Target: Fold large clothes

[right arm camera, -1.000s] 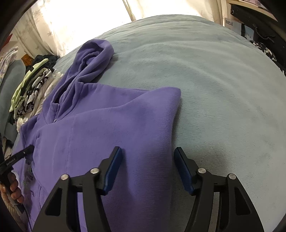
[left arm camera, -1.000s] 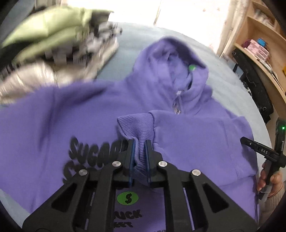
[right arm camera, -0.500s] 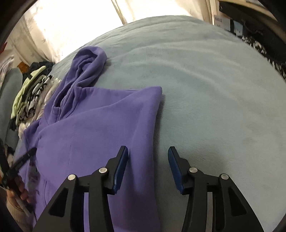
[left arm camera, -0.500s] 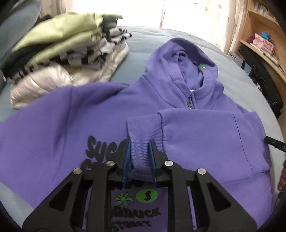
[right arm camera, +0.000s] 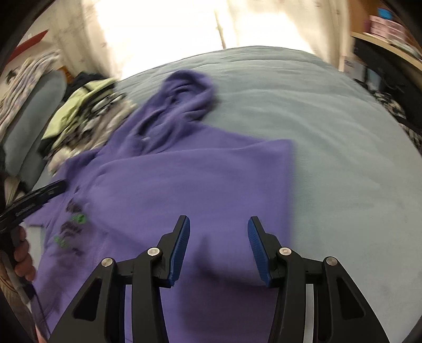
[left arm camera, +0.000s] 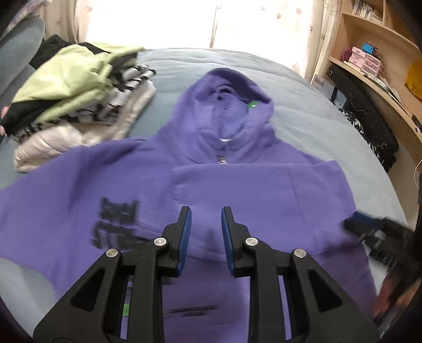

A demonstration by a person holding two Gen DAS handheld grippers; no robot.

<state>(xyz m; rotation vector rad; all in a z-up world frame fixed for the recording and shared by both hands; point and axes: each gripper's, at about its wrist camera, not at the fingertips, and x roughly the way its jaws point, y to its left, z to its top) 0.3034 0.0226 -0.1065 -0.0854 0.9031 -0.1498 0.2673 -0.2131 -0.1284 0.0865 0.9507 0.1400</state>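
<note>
One purple hoodie (left arm camera: 237, 190) lies spread face-up across a bed (left arm camera: 311, 116) covered in a pale blue-grey blanket, its hood pointing toward a bright, curtained window (left arm camera: 200, 21). The sleeve (left arm camera: 263, 190) on the right side is folded across the chest, its ribbed cuff near the black lettering. In the left wrist view, the left hand-held gripper (left arm camera: 205, 232) hovers over that sleeve, its blue-padded jaws opening with nothing pinched between them. In the right wrist view, the right hand-held gripper (right arm camera: 218, 245) hangs above the hoodie's right side with jaws parted and empty, fabric beneath them but not gripped. A stack of folded clothes (left arm camera: 79, 105), topped by a light green garment, sits on the bed just beside the hoodie's left shoulder. Wooden shelves (left arm camera: 382, 60) holding small pink boxes run along the right wall, with dark items heaped between shelf and bed. A grey cushion (right arm camera: 34, 124) stands at the far left of the bed. Both views are blurred by motion.
</note>
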